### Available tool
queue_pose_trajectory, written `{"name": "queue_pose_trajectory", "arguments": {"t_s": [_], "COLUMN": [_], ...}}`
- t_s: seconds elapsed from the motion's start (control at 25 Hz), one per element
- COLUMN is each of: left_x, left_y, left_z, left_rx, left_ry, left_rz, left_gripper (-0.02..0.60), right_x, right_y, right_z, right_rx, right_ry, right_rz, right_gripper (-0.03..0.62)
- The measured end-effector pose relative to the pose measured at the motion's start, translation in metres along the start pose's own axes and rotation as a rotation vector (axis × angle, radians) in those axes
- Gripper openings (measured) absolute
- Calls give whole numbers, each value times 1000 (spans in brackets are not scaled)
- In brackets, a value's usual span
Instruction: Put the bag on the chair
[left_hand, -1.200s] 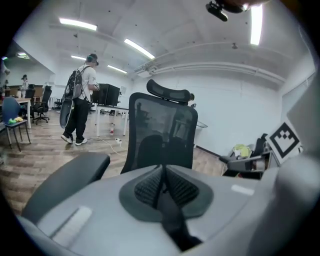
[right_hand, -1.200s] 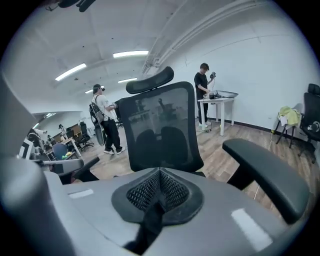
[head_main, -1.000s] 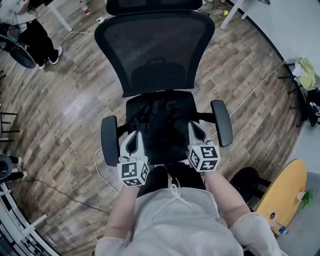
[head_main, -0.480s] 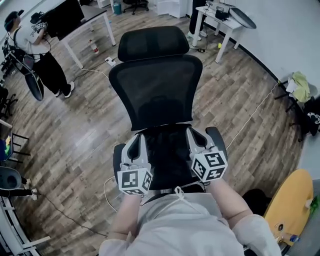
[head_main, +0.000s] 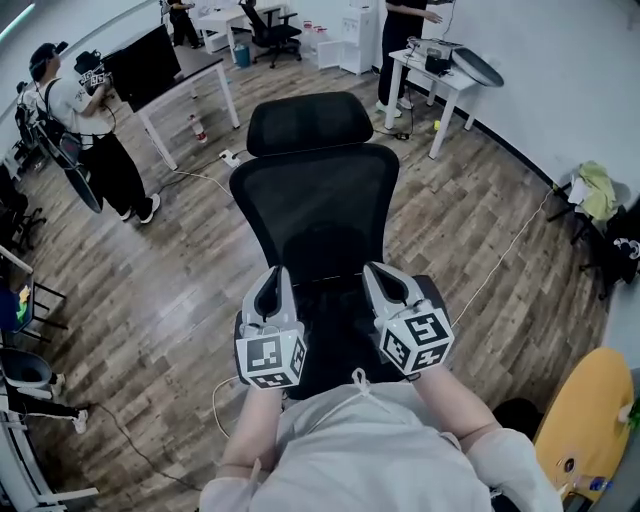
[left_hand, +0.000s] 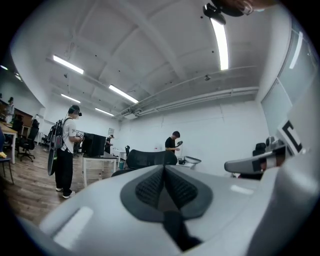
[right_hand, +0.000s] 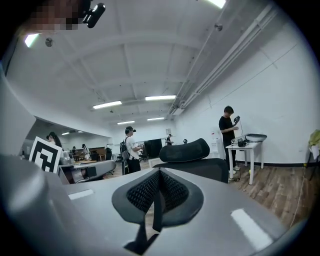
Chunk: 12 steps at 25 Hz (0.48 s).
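A black mesh office chair (head_main: 315, 215) with a headrest (head_main: 310, 122) stands right in front of me. My left gripper (head_main: 272, 277) and right gripper (head_main: 378, 272) are held side by side, level, in front of the backrest and above the seat. Both are shut. In the right gripper view a thin black strap (right_hand: 156, 210) is pinched between the pads and hangs down. In the left gripper view a black strap (left_hand: 175, 230) leaves the pads downward too. The black bag's body does not stand out against the dark seat below the grippers.
A person with a backpack (head_main: 85, 130) stands at the far left by a desk (head_main: 175, 75). Another person stands by a white table (head_main: 445, 70) at the back right. A cable (head_main: 510, 250) runs over the wood floor. A yellow round table (head_main: 590, 410) is at the lower right.
Both grippers have risen together from the seat to the level of the lower backrest, still shut. The head view has tilted up and takes in more of the room.
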<state>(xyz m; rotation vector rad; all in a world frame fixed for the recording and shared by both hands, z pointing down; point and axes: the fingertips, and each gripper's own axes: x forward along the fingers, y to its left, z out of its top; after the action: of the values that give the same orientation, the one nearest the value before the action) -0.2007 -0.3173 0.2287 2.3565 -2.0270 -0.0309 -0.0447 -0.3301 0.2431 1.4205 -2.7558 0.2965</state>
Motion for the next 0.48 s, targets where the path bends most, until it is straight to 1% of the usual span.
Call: {"name": "queue_pose_trajectory", "arguments": {"t_s": [0.16, 0.32, 0.48], "left_x": [-6, -13, -17], "left_y": [-4, -5, -12], "left_z": [4, -1, -6], "left_rx": [5, -10, -13], "left_ry": [-5, 13, 23], "left_rz": [1, 14, 1], "left_gripper": [7, 8, 8], "right_x": [-6, -11, -14], "right_y": [6, 11, 14], "right_z": [-9, -15, -17], "right_rx": [17, -4, -35], "right_ry": [8, 17, 16], "right_rz": [-6, -8, -11], "right_gripper": [-2, -3, -3]}}
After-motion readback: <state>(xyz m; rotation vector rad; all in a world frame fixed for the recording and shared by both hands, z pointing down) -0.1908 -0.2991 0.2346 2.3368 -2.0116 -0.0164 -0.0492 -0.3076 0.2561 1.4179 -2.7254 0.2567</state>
